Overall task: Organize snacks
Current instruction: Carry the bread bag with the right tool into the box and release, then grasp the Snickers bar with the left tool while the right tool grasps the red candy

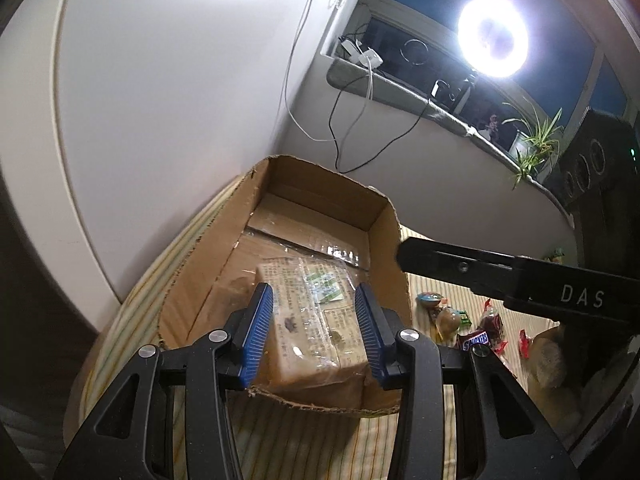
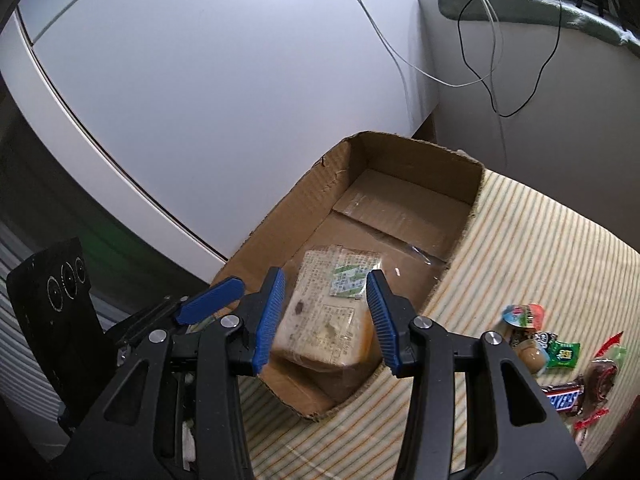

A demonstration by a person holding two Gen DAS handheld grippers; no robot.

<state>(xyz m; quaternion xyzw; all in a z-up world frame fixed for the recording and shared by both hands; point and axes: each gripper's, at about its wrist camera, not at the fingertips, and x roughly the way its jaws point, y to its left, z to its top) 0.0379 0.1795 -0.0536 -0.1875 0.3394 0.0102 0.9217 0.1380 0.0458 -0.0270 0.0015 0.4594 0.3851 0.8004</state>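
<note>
The cardboard box point(image 1: 384, 240) lies ahead of both sets of fingers on a striped cloth surface point(image 2: 520, 240), hard against the white cabinet point(image 2: 200, 100), probably so loose snacks have one place to go. Its floor beyond the fingers is bare, taped cardboard.

The wrapped bread pack point(image 1: 308, 320) rests in the near end of the box, tilted against the near wall. In both wrist views it shows between the blue pads, but below and past them, not pressed. The left gripper point(image 1: 314, 332) has its fingers partly spread and holding nothing; the right gripper point(image 2: 326, 318) likewise, a little wider and empty. In my judgement the bread has just been set down.

The remaining small snacks point(image 2: 560, 360) lie to the right of the right fingers, outside the box: a jelly cup point(image 2: 522, 314), a green candy point(image 2: 562, 354), a Snickers bar point(image 2: 562, 400) and red wrappers. These probably go in next.

The box's right wall stands between them and the bread, so anything must be lifted over it. The two tools sit close together; the right one's body crosses the left view.
</note>
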